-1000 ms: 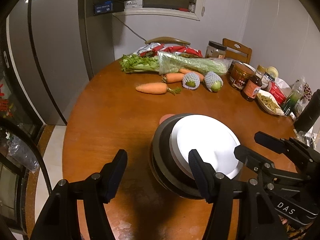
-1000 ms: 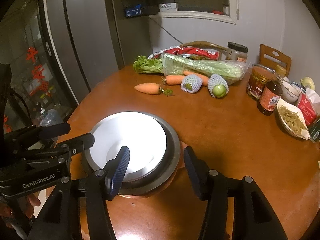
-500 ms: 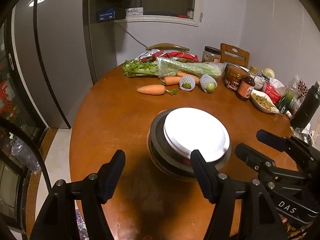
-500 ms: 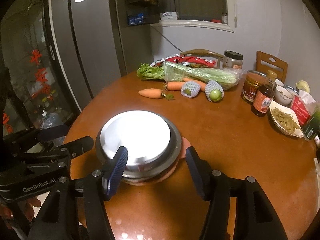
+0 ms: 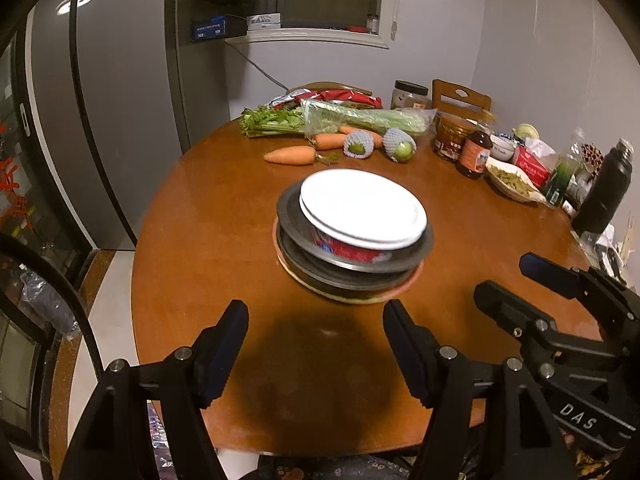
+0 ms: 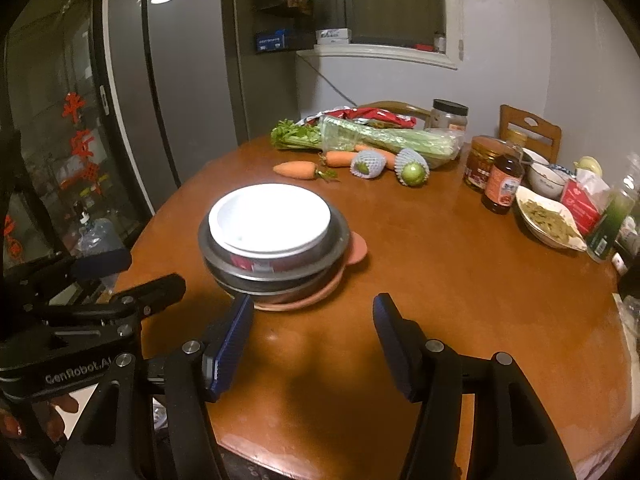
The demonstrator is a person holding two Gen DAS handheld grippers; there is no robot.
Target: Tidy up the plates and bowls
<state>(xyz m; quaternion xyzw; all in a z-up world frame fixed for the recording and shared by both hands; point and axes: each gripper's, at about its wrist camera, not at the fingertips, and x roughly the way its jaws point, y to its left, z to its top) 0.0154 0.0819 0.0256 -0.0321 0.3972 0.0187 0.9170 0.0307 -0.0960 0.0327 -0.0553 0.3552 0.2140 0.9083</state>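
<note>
A stack of dishes stands on the round wooden table. A white plate lies on top, over a red-patterned bowl, grey metal bowls and a pink plate at the bottom. The stack also shows in the right wrist view. My left gripper is open and empty, near the table's front edge, short of the stack. My right gripper is open and empty, right of the left one and also short of the stack.
Carrots, celery, two netted fruits, jars and a sauce bottle, a dish of food and a black flask crowd the far and right side. A fridge stands at the left.
Both grippers have pulled back and up from the stack, which now sits farther away and smaller in both views. The stack has not moved.
</note>
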